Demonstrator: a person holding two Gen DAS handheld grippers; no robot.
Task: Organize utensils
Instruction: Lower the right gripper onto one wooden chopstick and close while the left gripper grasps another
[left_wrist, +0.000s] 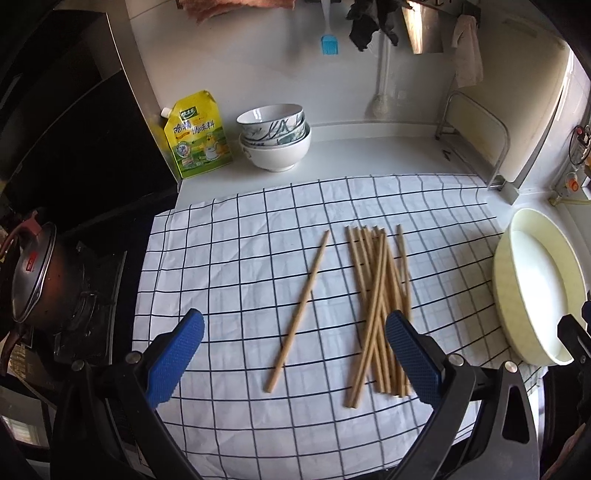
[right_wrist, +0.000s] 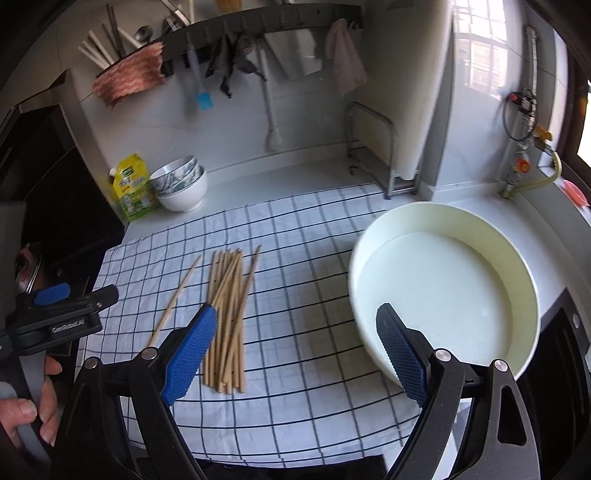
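A pile of several wooden chopsticks (left_wrist: 380, 306) (right_wrist: 227, 317) lies on a white checked cloth (left_wrist: 236, 258) (right_wrist: 314, 258). One single chopstick (left_wrist: 299, 310) (right_wrist: 175, 299) lies apart, to the left of the pile. A round cream basin (left_wrist: 506, 295) (right_wrist: 369, 266) stands at the cloth's right edge. My left gripper (left_wrist: 295, 325) hangs open above the single chopstick, holding nothing; its right finger overlaps the pile. My right gripper (right_wrist: 297, 325) is open and empty, between the pile and the basin. The left gripper (right_wrist: 74, 295) also shows at the left of the right wrist view, held by a hand.
Stacked bowls (left_wrist: 275, 136) (right_wrist: 181, 184) and a yellow seasoning pouch (left_wrist: 197, 136) (right_wrist: 135, 188) stand at the back by the wall. A pot (left_wrist: 37, 273) sits on the stove at left. A metal rack (left_wrist: 476, 144) (right_wrist: 373, 147) stands at back right. Tools hang from a wall rail (right_wrist: 258, 33).
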